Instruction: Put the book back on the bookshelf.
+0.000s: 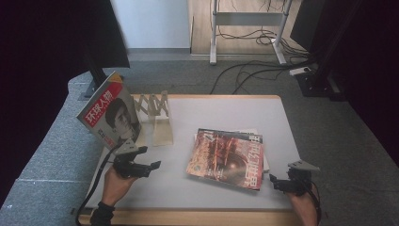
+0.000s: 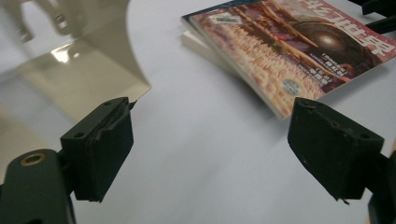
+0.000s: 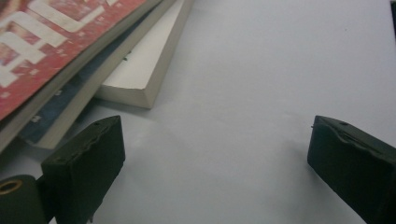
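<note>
Left hand-held gripper (image 1: 153, 165): low over the near left of the tabletop (image 1: 226, 110), jaws spread wide with bare surface between them, pointing toward the magazine stack; held in the person's left hand (image 1: 116, 184) (a dark cable trails from it over the near edge). In the left gripper view its black pads (image 2: 100, 149) stand well apart, nothing between them.

Upright magazine (image 1: 109, 112): red masthead with white characters and a portrait cover, standing tilted at the far left of the tabletop, just above the left hand-held gripper, beside the bookend rack.

Bookend rack (image 1: 157, 115): cream, with a folding lattice top, standing at the far left of centre; its curved base plate (image 2: 88, 70) appears in the left gripper view, near the left pad.

Magazine stack (image 1: 228, 157): lying flat right of centre, top cover reddish brown with a dark globe motif; pale thicker volumes (image 3: 144, 60) lie beneath it, edges offset.

Right hand-held gripper (image 1: 277, 181): at the near right corner, just beside the stack's right edge, jaws spread and apart from it, empty
</note>
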{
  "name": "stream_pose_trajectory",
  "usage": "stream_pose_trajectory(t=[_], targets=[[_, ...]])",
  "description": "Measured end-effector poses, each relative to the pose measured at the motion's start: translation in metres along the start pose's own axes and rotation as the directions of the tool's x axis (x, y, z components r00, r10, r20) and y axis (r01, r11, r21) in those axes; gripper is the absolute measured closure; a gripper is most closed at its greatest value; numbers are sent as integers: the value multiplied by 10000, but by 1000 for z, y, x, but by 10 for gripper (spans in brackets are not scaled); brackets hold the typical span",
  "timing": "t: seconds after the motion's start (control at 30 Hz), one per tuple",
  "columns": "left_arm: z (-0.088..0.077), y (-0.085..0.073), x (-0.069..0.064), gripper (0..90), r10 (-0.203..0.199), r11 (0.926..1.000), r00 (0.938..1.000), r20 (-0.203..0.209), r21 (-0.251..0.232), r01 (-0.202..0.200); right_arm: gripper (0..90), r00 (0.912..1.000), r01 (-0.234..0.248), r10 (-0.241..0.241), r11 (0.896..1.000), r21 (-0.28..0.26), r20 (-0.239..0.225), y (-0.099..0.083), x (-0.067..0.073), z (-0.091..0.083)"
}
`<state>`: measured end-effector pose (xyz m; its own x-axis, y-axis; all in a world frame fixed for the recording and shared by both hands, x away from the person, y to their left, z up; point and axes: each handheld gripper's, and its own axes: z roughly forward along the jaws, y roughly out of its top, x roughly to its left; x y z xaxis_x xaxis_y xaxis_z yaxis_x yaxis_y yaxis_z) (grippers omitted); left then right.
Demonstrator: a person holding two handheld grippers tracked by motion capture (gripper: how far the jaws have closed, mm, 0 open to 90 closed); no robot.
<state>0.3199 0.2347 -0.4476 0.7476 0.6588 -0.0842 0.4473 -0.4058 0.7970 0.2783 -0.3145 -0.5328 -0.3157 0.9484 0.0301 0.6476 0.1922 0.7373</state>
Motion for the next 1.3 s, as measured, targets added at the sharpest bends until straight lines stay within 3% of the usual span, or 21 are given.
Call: stream_pose_trajectory(t=[0.1,0.17,0.3,0.47,0.83,0.97,1.03,1.2,1.3], targets=[[18,13,-4,120,253,9995,9992,322,181,-259,34,9987,494,-493,9987,82,-128,2,7,-6],[32,21,-8,99,420,9982,9980,475,412,-440,33,9979,577,-577,9983,-34,-294,4,12,-10],[59,36,-15,51,859,9916,9937,719,906,-923,33,9960,723,-738,9969,-310,-504,9,20,-18],[89,58,-22,17,1302,9826,9859,1055,1189,-1425,31,9913,980,-1012,9943,-418,-840,13,32,-24],[150,97,-27,0,1731,9625,9714,1626,1813,-2018,24,9753,1554,-1587,9873,-335,-1536,18,59,-19],[172,106,-30,0,1988,9510,9646,1730,2039,-2326,23,9678,1740,-1772,9842,-337,-1789,20,70,-16],[181,109,-29,0,1962,9506,9619,1901,2037,-2342,21,9645,1838,-1871,9823,-351,-1864,20,75,-14],[202,111,-26,0,1822,9494,9615,2058,2177,-2265,16,9597,2042,-2031,9788,-147,-1940,19,85,-7],[211,110,-23,0,1843,9447,9621,2010,2338,-2298,9,9571,2171,-2140,9761,-57,-1955,18,89,-4]])
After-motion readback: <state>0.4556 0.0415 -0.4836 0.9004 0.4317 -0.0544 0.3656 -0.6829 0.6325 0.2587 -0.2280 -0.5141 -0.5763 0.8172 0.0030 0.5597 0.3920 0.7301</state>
